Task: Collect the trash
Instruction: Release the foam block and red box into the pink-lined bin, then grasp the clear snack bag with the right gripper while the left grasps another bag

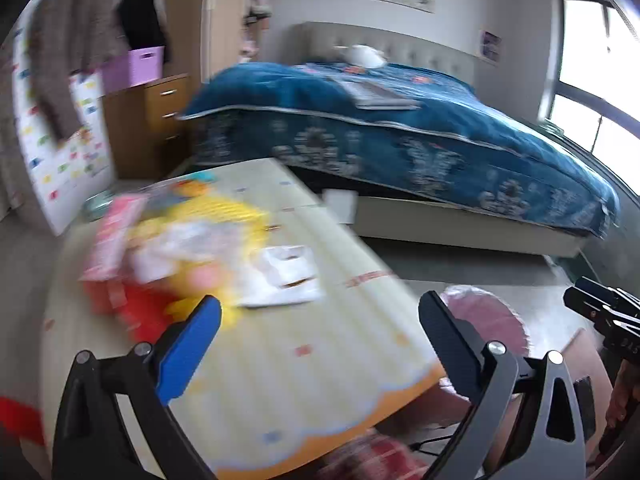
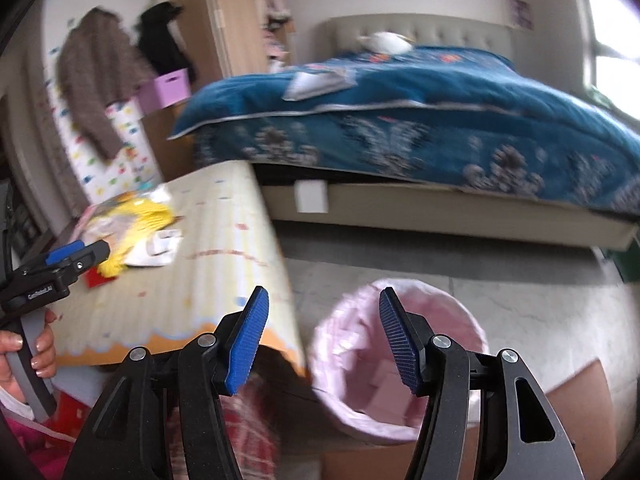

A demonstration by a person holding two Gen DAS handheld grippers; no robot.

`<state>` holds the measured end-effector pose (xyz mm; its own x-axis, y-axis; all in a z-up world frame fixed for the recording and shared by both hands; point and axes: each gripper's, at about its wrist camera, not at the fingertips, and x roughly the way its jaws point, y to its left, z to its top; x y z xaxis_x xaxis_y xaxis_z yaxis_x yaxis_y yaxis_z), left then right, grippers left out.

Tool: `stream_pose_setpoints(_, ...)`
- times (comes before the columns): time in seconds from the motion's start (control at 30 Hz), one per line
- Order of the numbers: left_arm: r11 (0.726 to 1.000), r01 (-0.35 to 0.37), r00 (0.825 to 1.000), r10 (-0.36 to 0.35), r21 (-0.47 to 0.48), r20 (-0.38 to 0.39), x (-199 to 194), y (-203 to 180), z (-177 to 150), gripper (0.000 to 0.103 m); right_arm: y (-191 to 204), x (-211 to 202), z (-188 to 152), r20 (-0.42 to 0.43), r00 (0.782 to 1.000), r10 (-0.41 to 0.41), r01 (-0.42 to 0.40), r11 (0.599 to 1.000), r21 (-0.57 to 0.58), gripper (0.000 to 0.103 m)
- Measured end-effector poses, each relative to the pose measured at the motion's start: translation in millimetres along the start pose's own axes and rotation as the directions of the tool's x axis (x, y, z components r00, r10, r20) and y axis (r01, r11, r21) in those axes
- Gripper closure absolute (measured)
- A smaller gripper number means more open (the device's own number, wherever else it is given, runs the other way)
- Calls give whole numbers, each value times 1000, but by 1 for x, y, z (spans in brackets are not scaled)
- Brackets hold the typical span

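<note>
A pile of trash lies on the table: yellow and pink wrappers, a red packet and a white crumpled wrapper. The pile also shows in the right wrist view. My left gripper is open and empty, just short of the pile; it shows from the side in the right wrist view. My right gripper is open and empty, above the rim of a bin with a pink liner. The bin stands on the floor beside the table and shows in the left wrist view.
The table has a pale yellow patterned cloth. A bed with a blue cover stands behind. A wooden cabinet with a purple box is at the back left. A cardboard piece lies by the bin.
</note>
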<state>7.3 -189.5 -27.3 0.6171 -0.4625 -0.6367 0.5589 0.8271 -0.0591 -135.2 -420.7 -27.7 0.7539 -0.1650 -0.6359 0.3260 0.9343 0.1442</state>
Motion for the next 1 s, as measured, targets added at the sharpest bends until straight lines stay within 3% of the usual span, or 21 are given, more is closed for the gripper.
stream_pose_setpoints(0.17, 985, -145, 989, 145, -88, -2, -27, 65, -15, 7, 63, 21, 8, -21, 995, 98, -100, 989, -112, 45)
stream_pose_setpoints(0.27, 958, -243, 970, 244, -152, -16, -43, 107, -27, 7, 100, 35, 13, -41, 987, 154, -159, 972, -175, 45)
stream_pose_setpoints(0.37, 915, -351, 936, 349, -201, -45, -56, 145, -39, 7, 133, 50, 19, -59, 977, 204, -212, 952, -223, 45)
stream_pose_setpoints(0.5, 872, -425, 905, 419, -243, -81, -65, 180, -50, 7, 175, 66, 26, -73, 965, 254, -264, 920, -289, 44)
stream_pose_setpoints(0.73, 849, -448, 893, 435, -279, -112, -61, 207, -56, 7, 233, 99, 28, -115, 961, 252, -277, 875, -398, 37)
stream_pose_setpoints(0.87, 850, -444, 896, 429, -282, -117, -54, 213, -56, 7, 260, 117, 28, -96, 974, 204, -225, 852, -473, 29)
stream_pose_setpoints(1.0, 853, -434, 901, 417, -289, -122, -46, 212, -55, 7, 280, 136, 28, -72, 986, 152, -167, 838, -520, 29)
